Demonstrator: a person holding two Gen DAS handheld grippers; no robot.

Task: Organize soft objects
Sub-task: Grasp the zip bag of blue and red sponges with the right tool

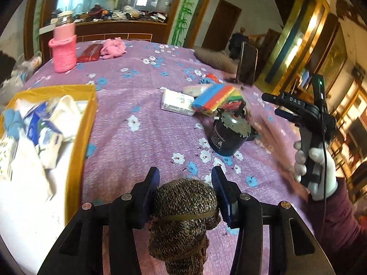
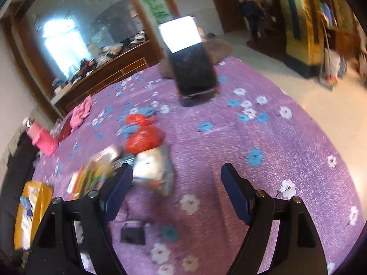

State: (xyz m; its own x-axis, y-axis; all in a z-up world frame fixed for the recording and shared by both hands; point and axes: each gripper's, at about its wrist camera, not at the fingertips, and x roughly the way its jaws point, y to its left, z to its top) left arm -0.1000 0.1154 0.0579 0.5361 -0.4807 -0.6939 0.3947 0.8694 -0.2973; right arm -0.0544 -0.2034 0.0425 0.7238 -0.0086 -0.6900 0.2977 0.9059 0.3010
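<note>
My left gripper [image 1: 185, 178] is shut on a brown knitted bundle [image 1: 183, 208] bound with rubber bands, held above the purple flowered bedspread [image 1: 137, 105]. A yellow box [image 1: 78, 151] with white and blue soft items sits to its left. My right gripper [image 2: 176, 181] is open and empty above the bedspread [image 2: 263, 137]; it also shows in the left wrist view [image 1: 270, 104], held by a white-gloved hand. A multicoloured sponge pack [image 1: 215, 98], a white tissue pack [image 1: 176, 103] and a red bag [image 2: 144, 137] lie on the bed.
A dark can [image 1: 227, 135] stands mid-bed. A phone on a stand [image 2: 192, 61] stands at the far side. A pink knitted bottle cover [image 1: 63, 50], a pink cloth [image 1: 113, 48] and a grey cushion [image 1: 213, 57] lie further back. A small black item [image 2: 133, 232] lies near me.
</note>
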